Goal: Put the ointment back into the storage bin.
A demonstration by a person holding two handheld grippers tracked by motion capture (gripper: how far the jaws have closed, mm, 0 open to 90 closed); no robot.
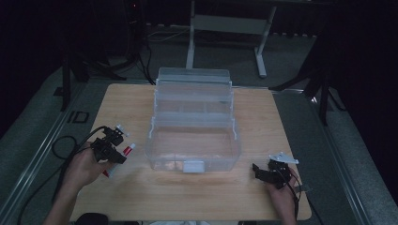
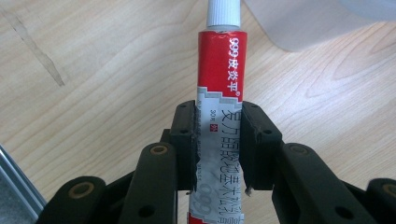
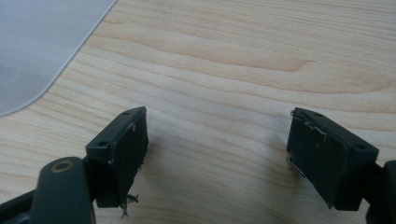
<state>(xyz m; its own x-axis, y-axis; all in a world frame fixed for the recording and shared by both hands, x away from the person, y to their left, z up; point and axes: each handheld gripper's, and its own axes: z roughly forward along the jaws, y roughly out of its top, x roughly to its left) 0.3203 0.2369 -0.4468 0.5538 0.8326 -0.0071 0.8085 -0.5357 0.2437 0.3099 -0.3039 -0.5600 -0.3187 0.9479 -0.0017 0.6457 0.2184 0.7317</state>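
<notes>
Dim room, dark floor, pale wooden table (image 1: 263, 117) with a metal stand behind it.

Between the jaws of the left gripper (image 2: 217, 149), pressed from both sides: a red and white tube (image 2: 219, 93), white cap pointing away, printed Chinese characters along the body. Closed firmly on the lower, silver-white part, near the crimped end. Lying on the wood or just lifted off it, cannot tell. In the high view, at the table's left edge, just beside the front left corner of the clear plastic box (image 1: 193, 140), not touching it.

Jaws of the right gripper (image 3: 217, 163) spread wide, nothing between, only bare wood under them; resting low at the front right of the table (image 1: 270, 173), near the box corner.

Box standing open in the middle, tiered trays folded back, bottom compartment apparently empty.

Probably the pick-up step, with placing into the box as the likely goal. Next move asking for a lift, a carry over the near wall, and a release in the bottom compartment. Soft tube, likely to bend or droop when held so near one end.
</notes>
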